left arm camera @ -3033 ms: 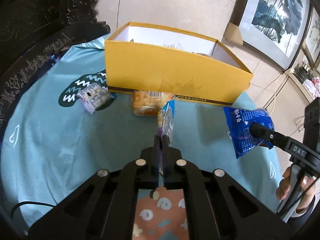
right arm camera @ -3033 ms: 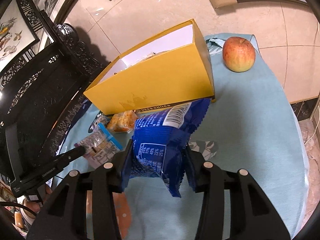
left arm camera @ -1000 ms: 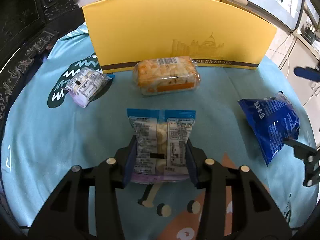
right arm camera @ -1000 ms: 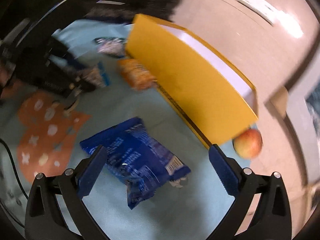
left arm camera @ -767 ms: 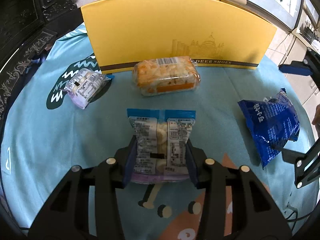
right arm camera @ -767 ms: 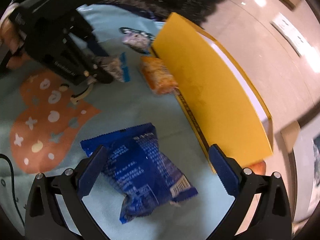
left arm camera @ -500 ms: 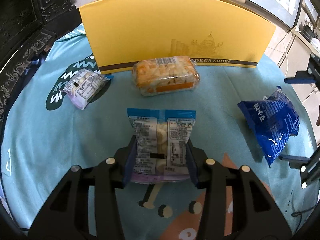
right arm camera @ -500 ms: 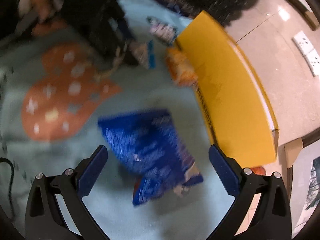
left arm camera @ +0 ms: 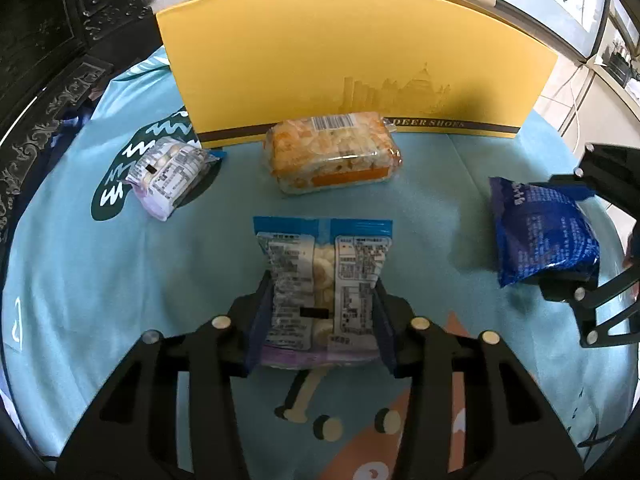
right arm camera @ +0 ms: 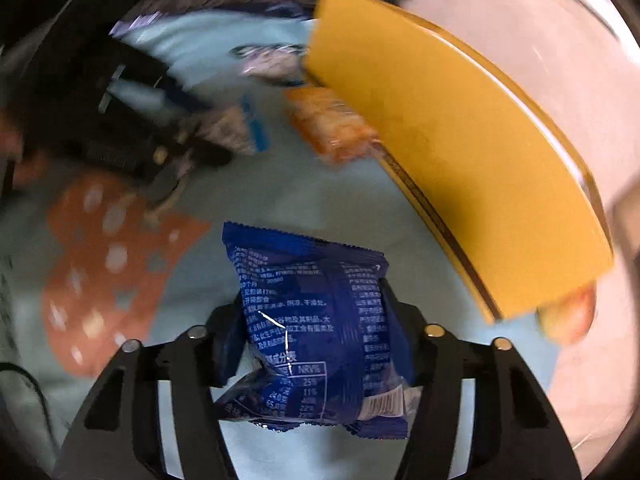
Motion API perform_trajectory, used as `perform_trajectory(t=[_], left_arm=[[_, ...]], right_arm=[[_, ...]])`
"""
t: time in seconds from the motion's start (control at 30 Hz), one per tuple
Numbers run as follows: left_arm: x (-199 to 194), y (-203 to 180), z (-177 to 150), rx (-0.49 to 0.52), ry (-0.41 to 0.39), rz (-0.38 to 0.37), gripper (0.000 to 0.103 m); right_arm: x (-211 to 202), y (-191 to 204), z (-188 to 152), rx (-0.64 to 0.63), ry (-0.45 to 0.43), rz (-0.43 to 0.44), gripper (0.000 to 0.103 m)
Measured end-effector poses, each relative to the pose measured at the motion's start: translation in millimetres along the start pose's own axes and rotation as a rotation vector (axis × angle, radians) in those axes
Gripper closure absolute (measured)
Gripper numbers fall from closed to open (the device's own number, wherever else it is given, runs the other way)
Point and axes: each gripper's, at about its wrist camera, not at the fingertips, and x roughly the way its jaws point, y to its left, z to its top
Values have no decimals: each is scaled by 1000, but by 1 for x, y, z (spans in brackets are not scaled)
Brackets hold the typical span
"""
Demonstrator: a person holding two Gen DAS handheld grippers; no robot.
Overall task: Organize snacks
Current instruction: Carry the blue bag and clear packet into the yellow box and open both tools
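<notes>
Two packets gripped: left gripper (left arm camera: 322, 316) clamps clear snack packet (left arm camera: 323, 280), right gripper (right arm camera: 316, 344) jaws just closed on blue bag (right arm camera: 316, 336), both low over tablecloth (left arm camera: 80, 280). Two snacks lie beside yellow box (left arm camera: 360, 72), unsorted.

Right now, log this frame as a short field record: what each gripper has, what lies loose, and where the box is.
left gripper: shut on the clear snack packet
right gripper: jaws have just been closing, now pressing the blue snack bag
loose on tablecloth: orange snack pack, small purple packet
yellow box: upright behind the loose snacks, orange pack against its front wall
apple: partly hidden beyond the box's end
</notes>
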Motion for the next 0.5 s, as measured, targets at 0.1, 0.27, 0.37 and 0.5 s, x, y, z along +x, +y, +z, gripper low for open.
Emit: perform_trajectory(t=[0.1, 0.27, 0.37, 0.5], left_arm=[[-10, -3, -2, 1, -24, -16, 60], [-34, -10, -1, 14, -76, -12, 60], [-53, -15, 4, 21, -109, -6, 60], [-76, -19, 22, 8, -154, 22, 60]], right_arm=[[-15, 2, -10, 95, -37, 5, 47], [-46, 4, -17, 210, -101, -3, 47], [-61, -1, -12, 264, -128, -33, 47], [-85, -19, -3, 379, -209, -89, 47]])
